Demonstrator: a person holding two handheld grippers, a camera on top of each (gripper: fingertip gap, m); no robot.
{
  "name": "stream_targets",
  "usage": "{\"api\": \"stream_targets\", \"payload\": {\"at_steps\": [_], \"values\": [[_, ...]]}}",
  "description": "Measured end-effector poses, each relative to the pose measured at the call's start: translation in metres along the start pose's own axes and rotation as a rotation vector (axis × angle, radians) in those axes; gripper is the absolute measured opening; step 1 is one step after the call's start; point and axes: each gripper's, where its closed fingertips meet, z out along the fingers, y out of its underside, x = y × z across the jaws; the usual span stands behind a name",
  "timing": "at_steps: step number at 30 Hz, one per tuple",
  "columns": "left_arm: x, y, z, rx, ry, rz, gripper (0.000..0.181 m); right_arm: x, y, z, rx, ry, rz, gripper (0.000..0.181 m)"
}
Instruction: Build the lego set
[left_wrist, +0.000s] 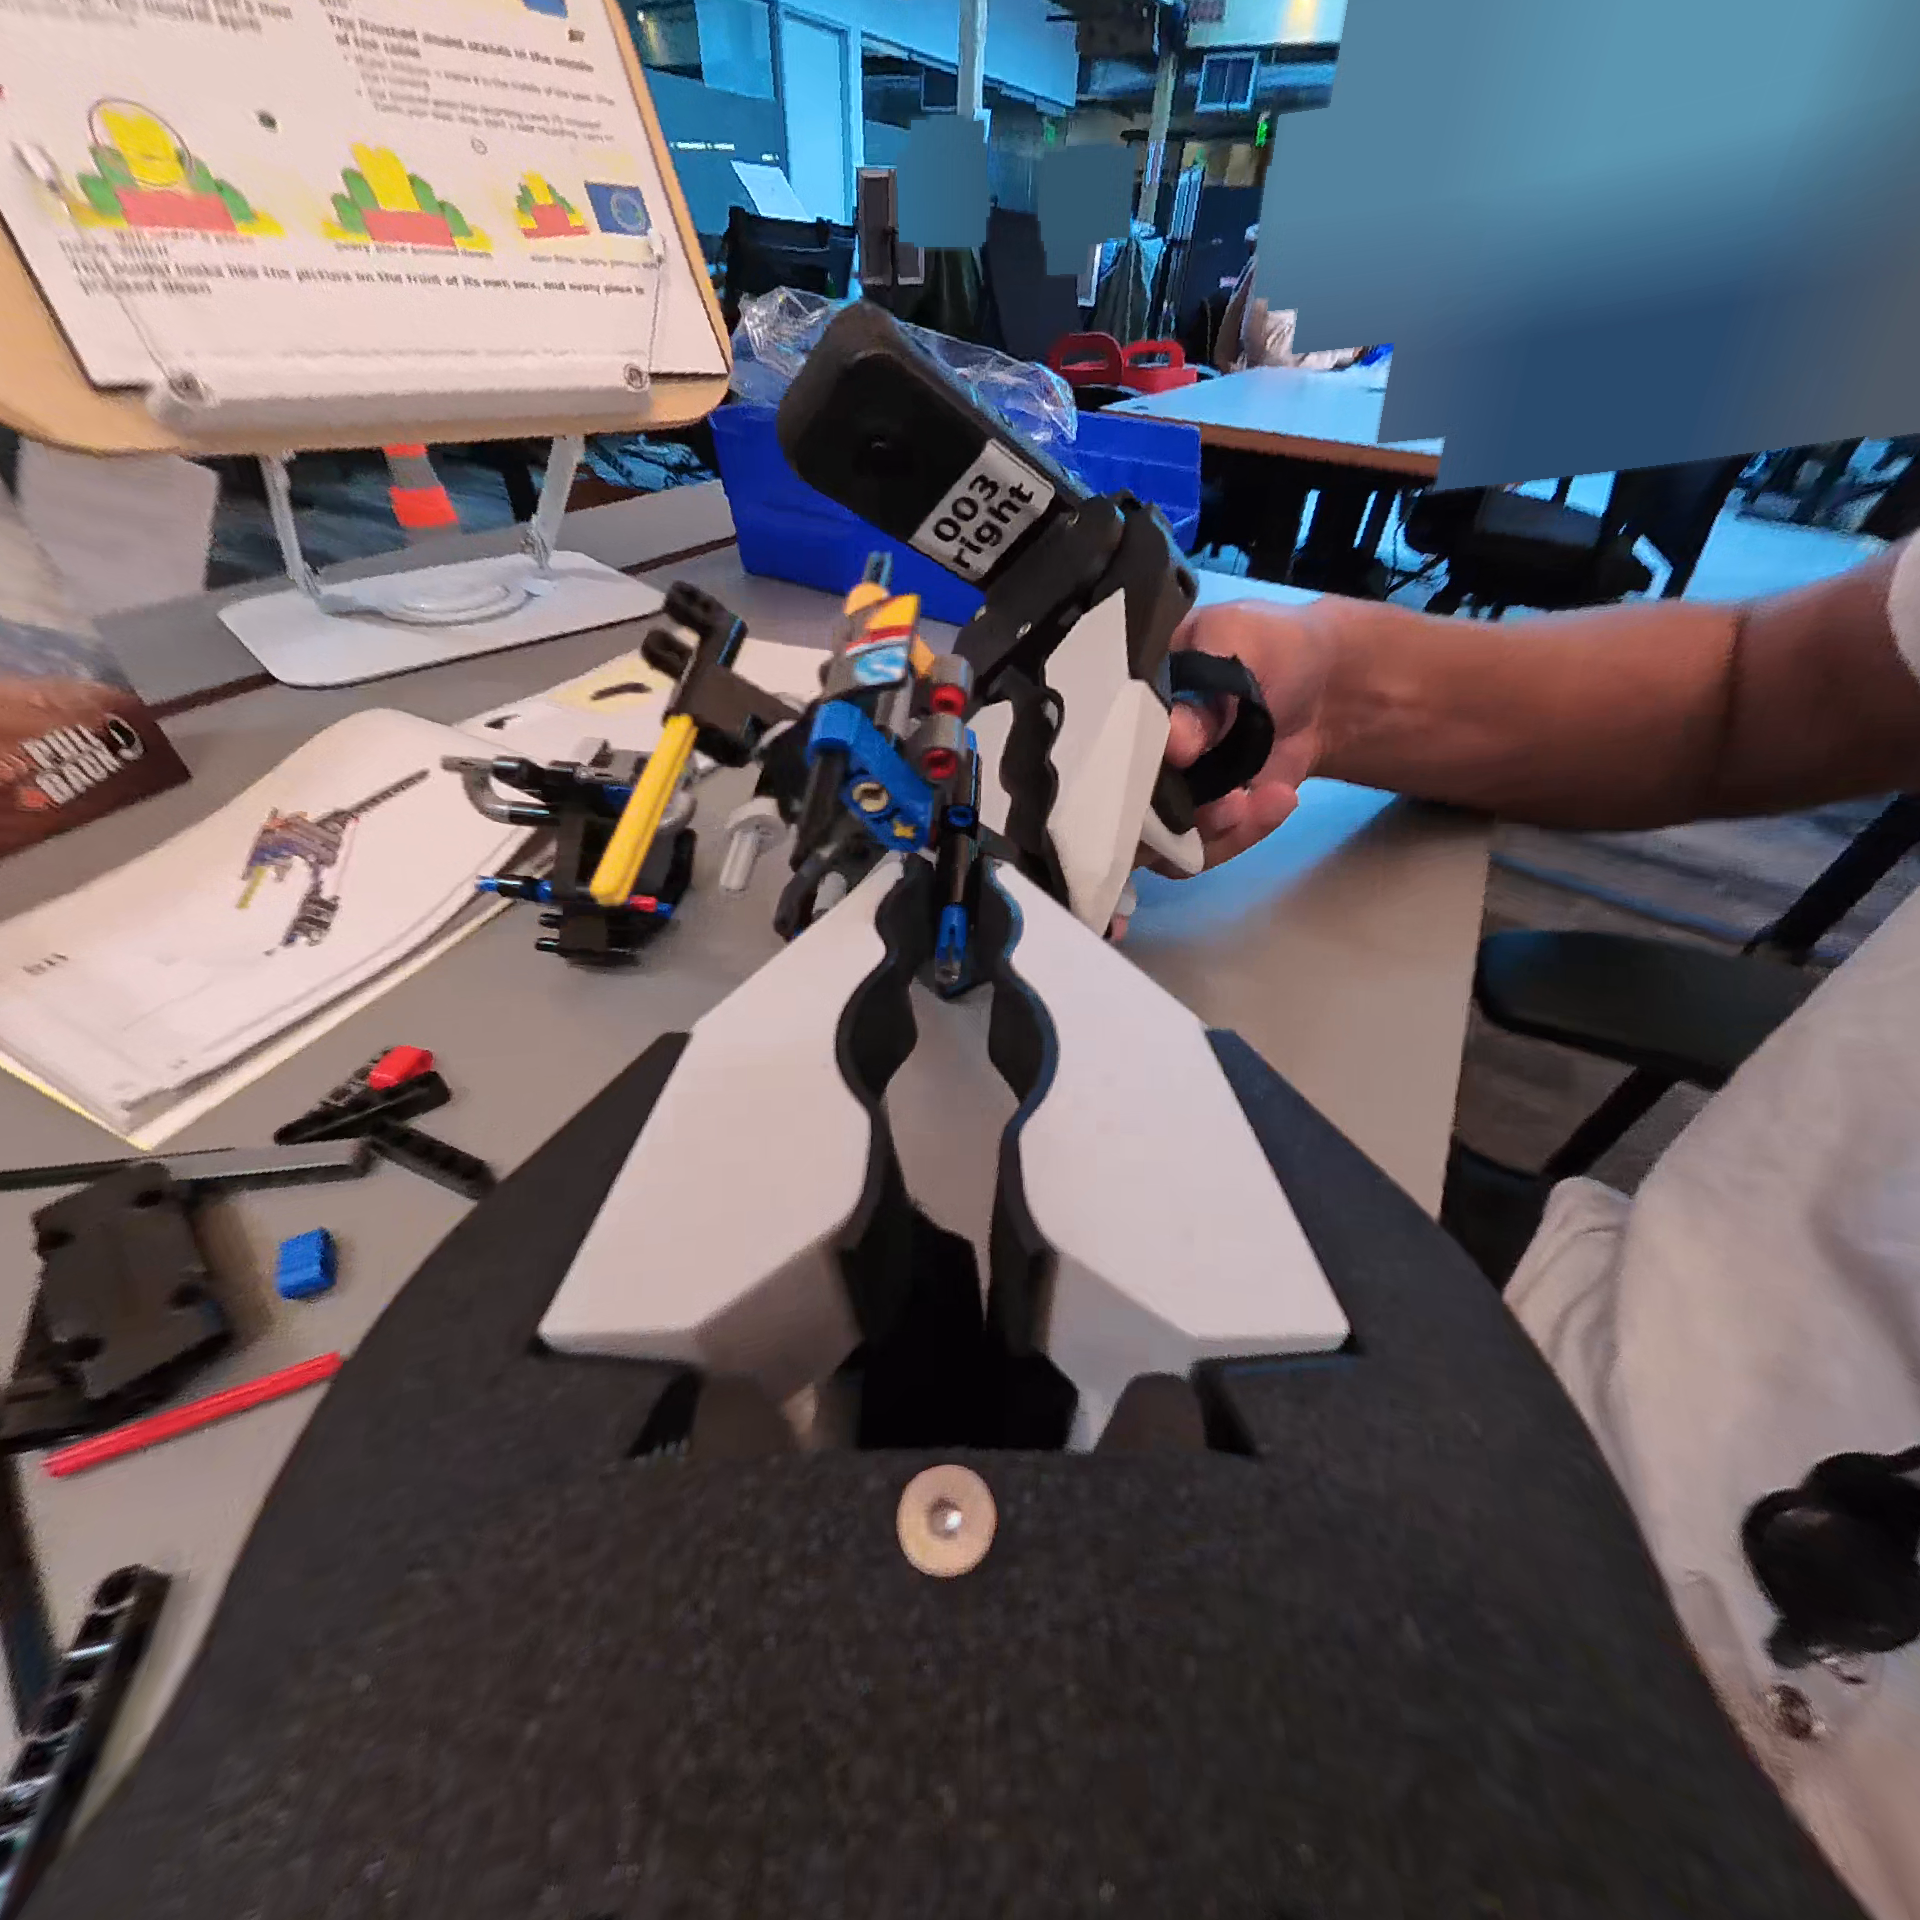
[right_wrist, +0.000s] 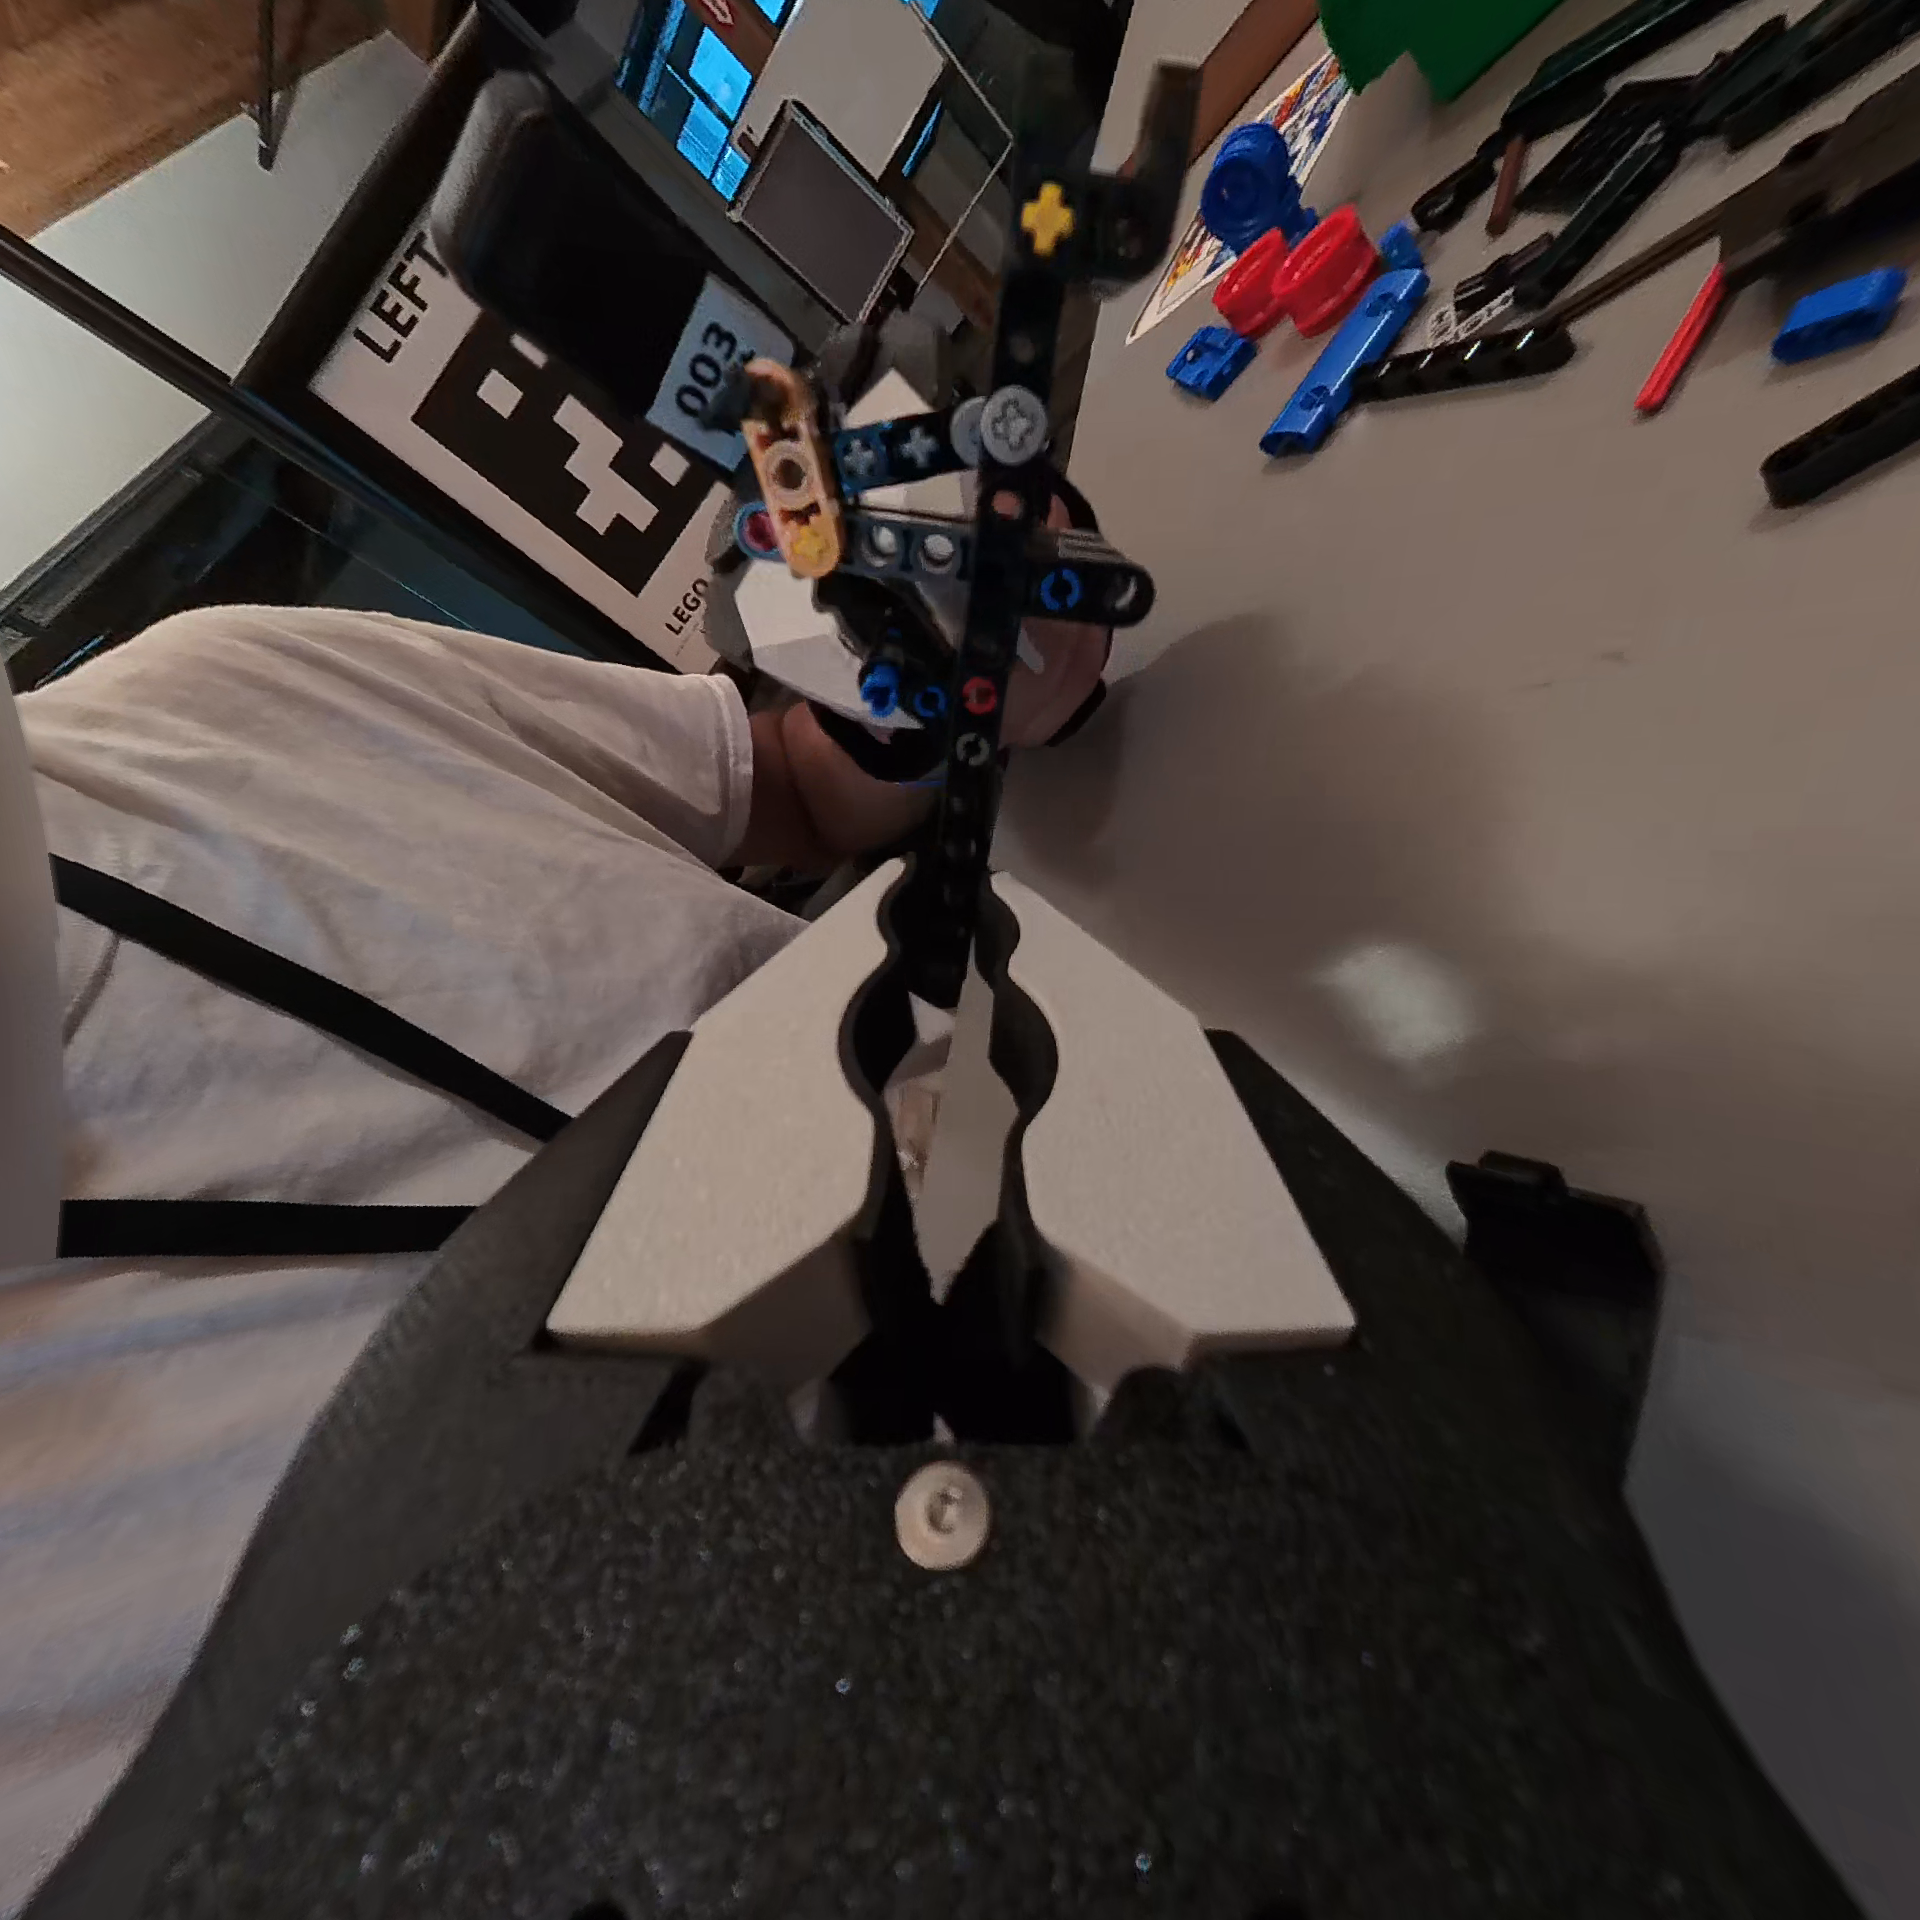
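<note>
A partly built lego assembly (left_wrist: 883, 727) of black beams, blue connectors, red pins and an orange piece is held above the table between both grippers. My left gripper (left_wrist: 948, 904) is shut on its black and blue lower end. My right gripper (left_wrist: 1023, 790), held by a hand, grips the same assembly from the right. In the right wrist view my right gripper (right_wrist: 948, 904) is shut on the assembly's long black beam (right_wrist: 987, 623). The left gripper (right_wrist: 831, 582) shows behind it, holding the far side.
A second sub-assembly with a yellow axle (left_wrist: 613, 831) stands by the open instruction booklet (left_wrist: 260, 883). Loose parts lie around: a red axle (left_wrist: 187, 1413), a blue piece (left_wrist: 307, 1262), black beams (left_wrist: 416, 1143), red wheels (right_wrist: 1299, 281), a blue beam (right_wrist: 1340, 364). A blue bin (left_wrist: 831, 520) stands behind.
</note>
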Motion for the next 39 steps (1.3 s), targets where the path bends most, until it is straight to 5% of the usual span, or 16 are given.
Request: {"api": "stream_targets", "payload": {"at_steps": [7,16,25,29,34,39], "values": [[0.003,-0.002,0.0,0.033,0.008,0.04,0.018,-0.004,-0.007,-0.003,0.055,-0.069,0.097,0.006],[-0.002,0.0,0.006,0.05,-0.063,0.151,0.006,-0.01,-0.008,0.0,0.081,-0.151,0.212,0.006],[-0.004,0.001,0.005,0.007,-0.183,0.46,0.006,-0.012,-0.01,-0.001,0.118,-0.208,0.324,0.005],[-0.005,0.002,0.005,0.011,-0.161,0.423,0.005,-0.012,-0.011,-0.002,0.128,-0.204,0.329,0.005],[-0.01,0.004,0.0,0.032,-0.094,0.255,0.006,-0.009,-0.023,-0.034,0.113,-0.016,0.004,0.026],[-0.022,0.006,-0.017,0.032,-0.082,0.193,0.006,0.046,0.002,-0.091,-0.09,0.533,-0.439,0.032]]}}
